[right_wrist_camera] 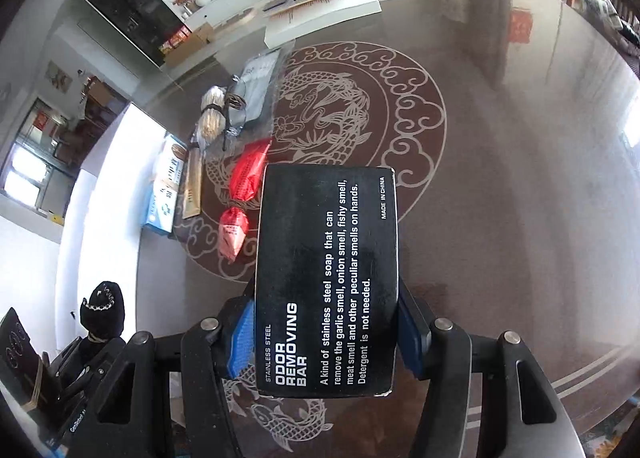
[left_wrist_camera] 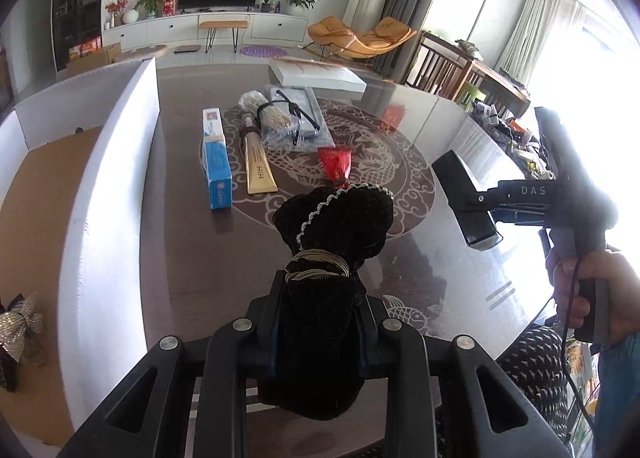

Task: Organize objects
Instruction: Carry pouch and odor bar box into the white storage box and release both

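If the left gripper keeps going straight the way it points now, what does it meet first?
Probably the red packet on the table: it lies just past the black velvet pouch that the left gripper holds, in line with its fingers. Depth is unclear; bare tabletop might come first.

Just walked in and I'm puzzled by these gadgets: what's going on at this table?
A person is tidying a dark glass table with a hand-held gripper in each hand. The left gripper is clamped on a black velvet drawstring pouch. The right gripper grips a black cardboard box labelled odor removing bar. A blue carton, a gold tube and a red packet lie on the table. A white bin stands alongside.
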